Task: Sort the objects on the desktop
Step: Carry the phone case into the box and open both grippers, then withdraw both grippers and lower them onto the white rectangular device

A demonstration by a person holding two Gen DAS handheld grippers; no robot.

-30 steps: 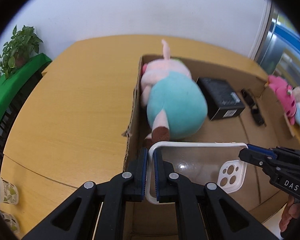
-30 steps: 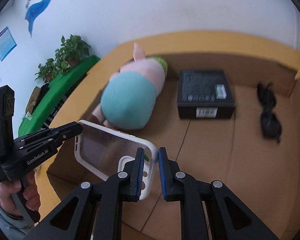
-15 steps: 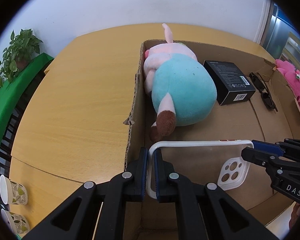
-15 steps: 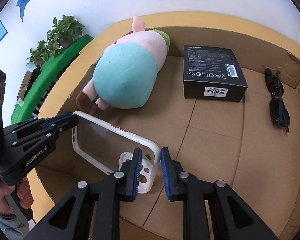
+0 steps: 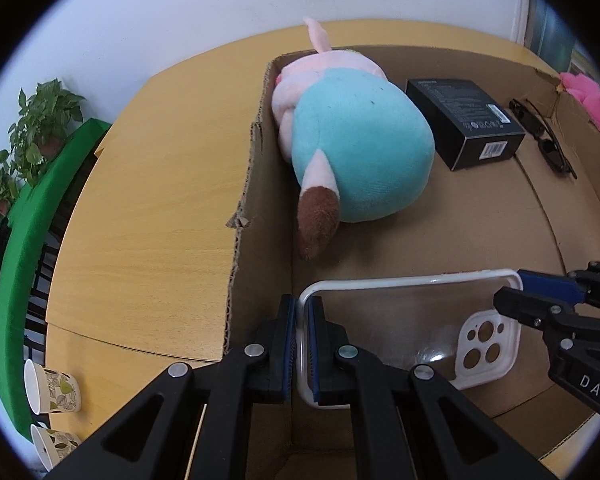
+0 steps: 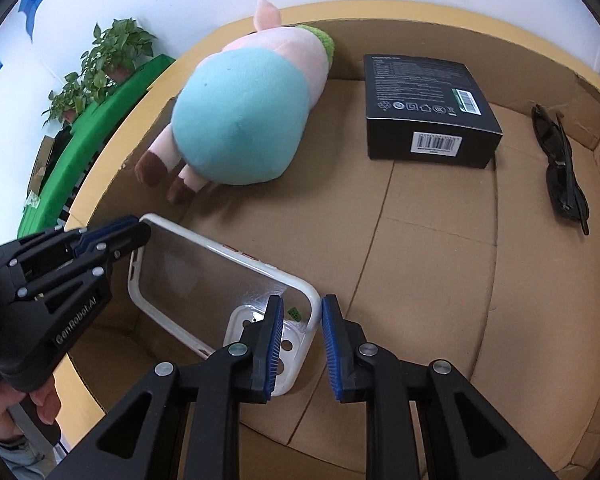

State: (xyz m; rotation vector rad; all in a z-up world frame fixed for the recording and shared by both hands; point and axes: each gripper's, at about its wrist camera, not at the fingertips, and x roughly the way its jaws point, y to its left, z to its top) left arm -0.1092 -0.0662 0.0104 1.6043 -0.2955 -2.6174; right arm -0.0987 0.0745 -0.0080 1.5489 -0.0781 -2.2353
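Note:
A clear phone case (image 5: 400,320) with a white rim hangs low inside the cardboard box (image 5: 256,184), near its front left corner. My left gripper (image 5: 302,308) is shut on the rim at the case's plain end; in the right wrist view it shows as the left gripper (image 6: 140,232) at the case (image 6: 204,276). My right gripper (image 6: 298,312) straddles the camera-hole end. Its pads stand a little off the rim on both sides, so it is open. In the left wrist view the right gripper (image 5: 512,288) sits at the case's far corner.
In the box lie a teal and pink plush pig (image 6: 240,120), a black carton (image 6: 424,108) and dark sunglasses (image 6: 564,172). A pink plush (image 5: 588,100) lies outside, past the box's right wall. Paper cups (image 5: 52,392) stand by the wooden table's (image 5: 148,200) edge.
Both grippers and the case have sunk lower into the box. The right gripper's jaws have spread and let go of the case's rim. The left grip is unchanged.

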